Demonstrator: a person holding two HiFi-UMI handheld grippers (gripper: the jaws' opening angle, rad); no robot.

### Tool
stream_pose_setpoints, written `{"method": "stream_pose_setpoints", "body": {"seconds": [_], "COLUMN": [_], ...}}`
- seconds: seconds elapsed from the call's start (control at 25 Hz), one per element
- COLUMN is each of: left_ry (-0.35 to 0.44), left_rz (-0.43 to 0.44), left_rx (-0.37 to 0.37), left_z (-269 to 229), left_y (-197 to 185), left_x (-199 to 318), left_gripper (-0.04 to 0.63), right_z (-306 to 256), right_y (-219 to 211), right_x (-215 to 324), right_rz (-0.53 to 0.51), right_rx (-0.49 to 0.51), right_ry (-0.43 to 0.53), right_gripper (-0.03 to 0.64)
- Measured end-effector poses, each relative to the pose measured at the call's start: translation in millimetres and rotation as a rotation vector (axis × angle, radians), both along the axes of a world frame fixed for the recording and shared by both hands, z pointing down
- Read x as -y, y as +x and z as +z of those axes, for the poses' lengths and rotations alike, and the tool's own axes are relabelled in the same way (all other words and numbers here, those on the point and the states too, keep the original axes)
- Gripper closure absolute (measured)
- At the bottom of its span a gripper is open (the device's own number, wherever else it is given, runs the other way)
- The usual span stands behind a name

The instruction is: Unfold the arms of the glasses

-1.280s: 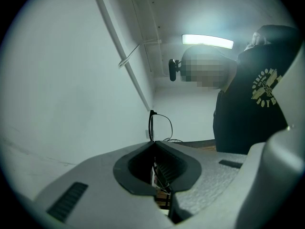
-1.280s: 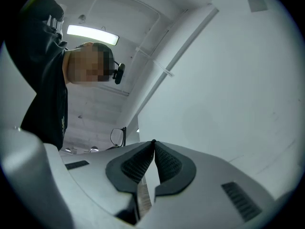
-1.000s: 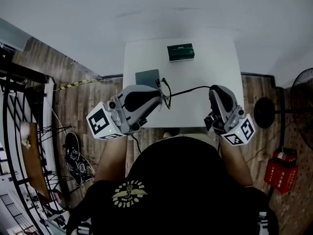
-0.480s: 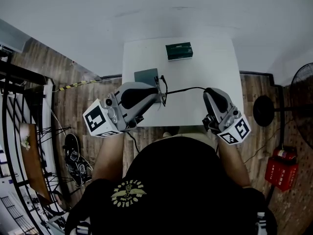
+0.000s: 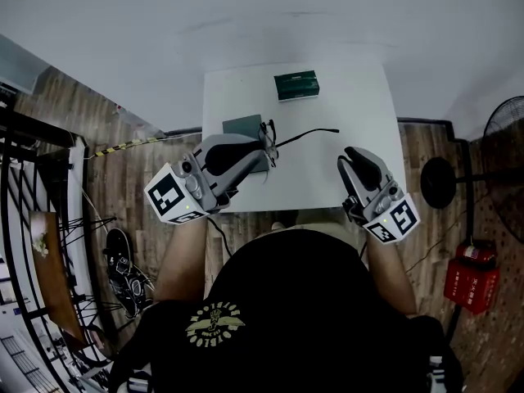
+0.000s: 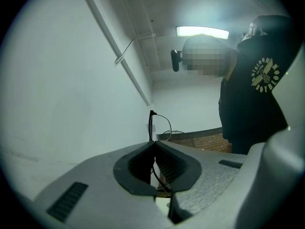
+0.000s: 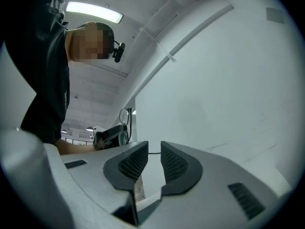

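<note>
The thin black-framed glasses [image 5: 267,131] are held just above the white table [image 5: 352,97], near its left front. My left gripper [image 5: 264,150] is shut on the frame, and one lens rim [image 6: 160,125] stands up past the closed jaw tips of the left gripper [image 6: 155,144]. One arm of the glasses [image 5: 307,133] sticks out to the right, free at its end. My right gripper [image 5: 354,157] sits a little right of and nearer than that end. Its jaws have just been opening, and nothing lies between them at the right gripper [image 7: 153,149]. The glasses [image 7: 125,116] show beyond it.
A dark green box [image 5: 296,85] lies at the table's far side. A dark grey square pad [image 5: 243,126] lies under the left gripper's tip. A fan [image 5: 506,129] and a red object [image 5: 469,278] stand on the wooden floor to the right. Shoes [image 5: 123,260] lie to the left.
The right gripper has let go of the glasses' arm and opened. The arm's end now hangs free, pointing right. Both grippers have sunk a little.
</note>
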State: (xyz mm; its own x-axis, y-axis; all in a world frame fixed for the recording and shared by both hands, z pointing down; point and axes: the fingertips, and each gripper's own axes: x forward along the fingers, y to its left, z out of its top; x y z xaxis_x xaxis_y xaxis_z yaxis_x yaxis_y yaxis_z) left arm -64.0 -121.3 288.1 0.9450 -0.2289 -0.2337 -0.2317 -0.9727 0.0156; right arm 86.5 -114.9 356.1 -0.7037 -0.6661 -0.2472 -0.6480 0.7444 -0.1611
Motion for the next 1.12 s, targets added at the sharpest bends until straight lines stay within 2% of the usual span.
{"method": "stream_pose_setpoints", "body": {"seconds": [0.16,0.44,0.84,1.12], "left_ry": [0.007,0.023,0.029,0.058], "left_rz": [0.005,0.039,0.08,0.079], "left_rx": [0.039,0.082,0.1,0.153], "left_z": [14.2,31.2,43.2,47.9], "left_y": [1.5,5.0,5.8,4.2], "left_x": [-5.2,-22.0,-46.7,-54.7], "left_gripper": [0.583,0.583,0.583,0.583], "right_z": [-18.7,-48.0,-42.1,-36.5], "right_y": [-15.9,-55.9,-100.9,-117.1], "right_x": [-11.5,-27.9,-37.7,-44.8], "right_rz": [-0.015,-0.113,-0.283,-0.395], "right_rx": [-0.05,-0.116,-0.24,-0.403], "right_ry": [0.048,0.087,0.003,-0.034], "right_gripper": [0.554,0.557,0.554,0.522]}}
